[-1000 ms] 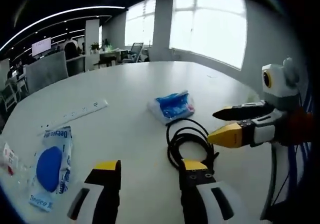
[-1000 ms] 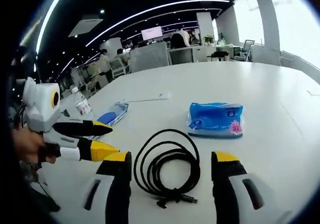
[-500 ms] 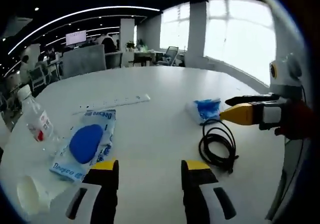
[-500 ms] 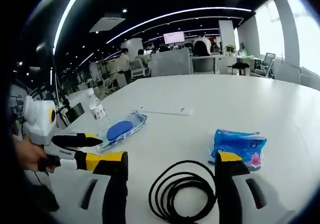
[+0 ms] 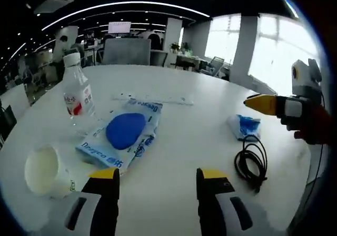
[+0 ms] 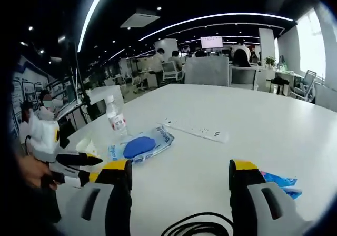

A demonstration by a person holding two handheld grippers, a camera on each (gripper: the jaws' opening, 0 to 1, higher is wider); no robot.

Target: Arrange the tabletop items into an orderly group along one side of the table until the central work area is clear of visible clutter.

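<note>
Left gripper view: left gripper (image 5: 156,179) spread, empty, above near table (image 5: 174,146) edge. Right gripper (image 6: 179,173) spread. Advice: square jaws on pouch (image 5: 125,132), avoid cup (image 5: 46,170).

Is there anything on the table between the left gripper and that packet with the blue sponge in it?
Nothing visible does. The left gripper hangs open over bare white table, and the sponge packet lies just ahead. The paper cup and water bottle stand off to the side.

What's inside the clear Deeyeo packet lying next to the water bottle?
Through the clear packet a flat blue oval pad shows, filling most of the middle. Whether anything lies beneath the pad is hidden. The water bottle stands upright just beside it.
</note>
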